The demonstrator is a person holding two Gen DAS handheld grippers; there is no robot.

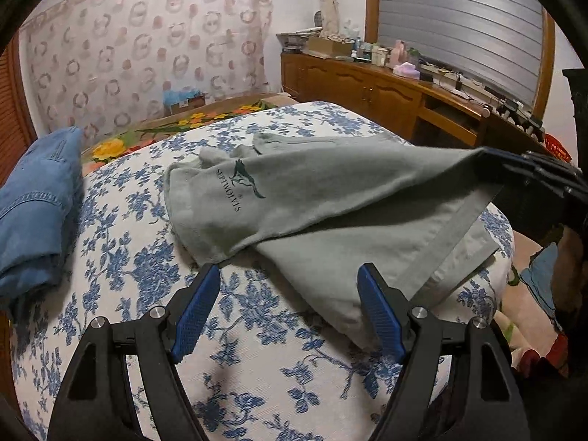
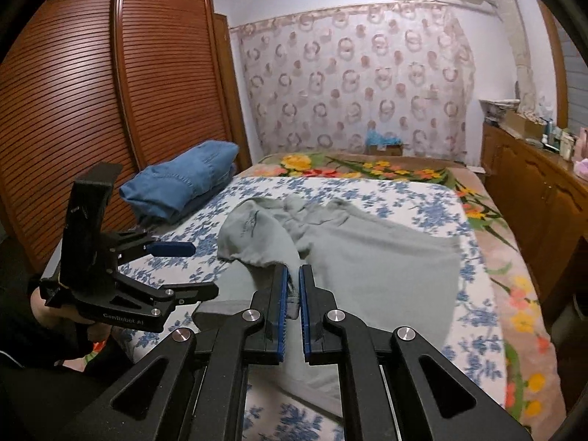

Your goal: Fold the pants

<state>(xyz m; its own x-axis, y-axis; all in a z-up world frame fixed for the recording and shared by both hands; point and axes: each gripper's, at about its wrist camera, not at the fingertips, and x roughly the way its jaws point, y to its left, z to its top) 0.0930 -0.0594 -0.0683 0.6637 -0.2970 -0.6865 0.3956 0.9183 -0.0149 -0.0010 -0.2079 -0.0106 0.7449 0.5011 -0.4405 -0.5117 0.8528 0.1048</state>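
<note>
Right tool [image 2: 293,275]: clenched on a hem of the grey pants [image 2: 367,257], a fold of cloth pinched between its blue pads. From the left wrist view this tool [image 1: 514,172] holds that edge lifted clear of the bed [image 1: 257,349], and the cloth slopes down from it toward the mattress.

Left tool [image 1: 288,286]: released, pads spread wide, nothing between them. It hovers over bare floral bedcover, pitched downward. The near edge of the pants lies just ahead of its tips, one pad beside the lower leg panel.

The pants run long-axis from the right tool away toward the far left, ending in a bunched waist with a printed logo [image 1: 240,183]. Judgement: the right tool is the nearer and already engaged; the left tool must advance a short way forward to take the matching edge before any fold can be carried over.

Beyond, to the far left, folded blue jeans [image 2: 180,180] sit well apart.
</note>
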